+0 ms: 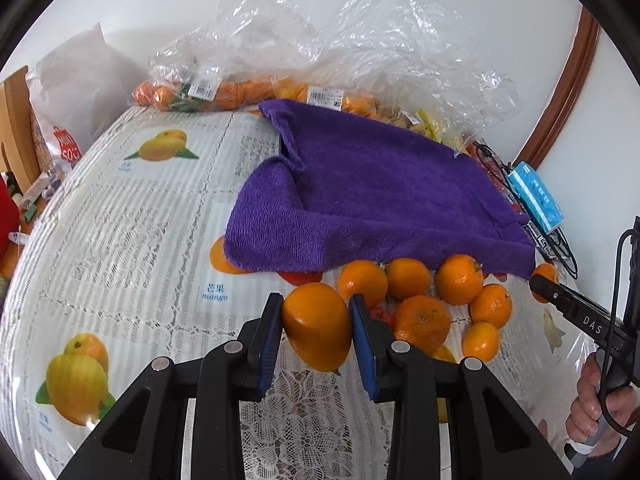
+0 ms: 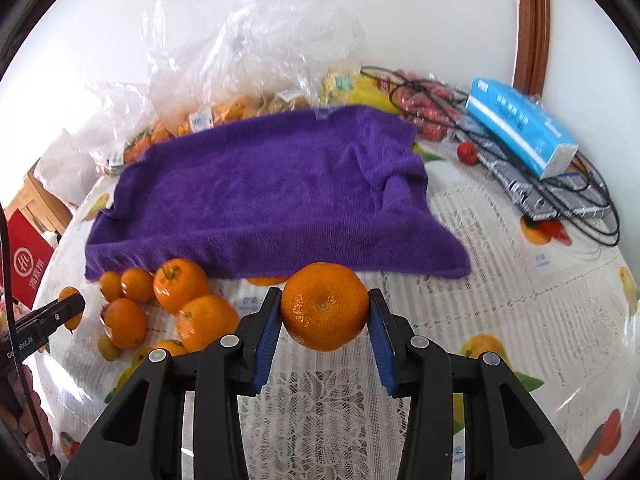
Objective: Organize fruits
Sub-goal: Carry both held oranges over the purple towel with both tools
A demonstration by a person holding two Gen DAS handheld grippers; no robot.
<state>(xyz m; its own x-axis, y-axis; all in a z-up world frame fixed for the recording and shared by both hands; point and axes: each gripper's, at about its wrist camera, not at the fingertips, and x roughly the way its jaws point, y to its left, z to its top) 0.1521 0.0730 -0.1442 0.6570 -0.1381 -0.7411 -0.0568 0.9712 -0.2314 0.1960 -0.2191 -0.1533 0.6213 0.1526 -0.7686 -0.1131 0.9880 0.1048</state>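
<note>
Each tool is clamped on 1 orange held clear above the bench: the left tool [image 1: 316,322] grips a smooth orange [image 1: 318,326] between its blue pads, and the right tool [image 2: 324,310] grips a dimpled orange [image 2: 325,306] the same way, squarely across its middle. The other loose oranges [image 1: 424,300] lie in a cluster of roughly 6 on the bench [image 1: 132,216], just in front of the near edge of the purple towel [image 1: 368,200], some touching each other. The towel top is bare of fruit in both views, so if it is meant as the gathering spot, which I cannot tell, nothing has been set there yet. More oranges sit inside the clear plastic bags [image 1: 248,88] against the wall behind the towel. My judgement is that the sorting is at an early stage: 2 fruits are in hand, the cluster is still to be dealt with, and no tidy arrangement shows anywhere. A blue tissue pack [image 2: 520,124] and black cables [image 2: 580,208] lie off to the right, well apart from the fruit.
</note>
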